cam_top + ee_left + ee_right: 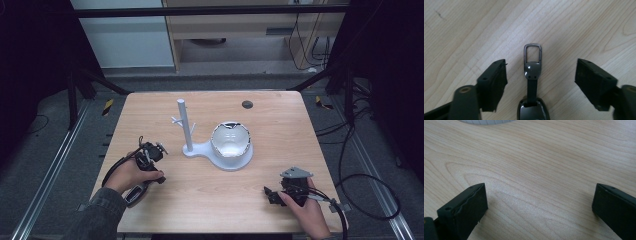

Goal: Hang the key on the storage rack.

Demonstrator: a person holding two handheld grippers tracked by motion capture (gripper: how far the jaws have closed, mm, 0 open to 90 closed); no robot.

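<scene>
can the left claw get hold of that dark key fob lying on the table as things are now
Probably yes. In the left gripper view the key fob lies flat on the table between the left claw's jaws, with a gap on both sides. Nothing blocks it, though it lies low and thin.

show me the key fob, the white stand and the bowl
key fob [532,70], left gripper view, on its grey metal clasp below the loop
white stand [182,120], high view, on the upright post
bowl [230,140], high view, on its white inside wall

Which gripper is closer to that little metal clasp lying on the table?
Left. The left gripper has its open jaws on either side of the metal clasp, not touching it. The right gripper rests across the table.
</scene>
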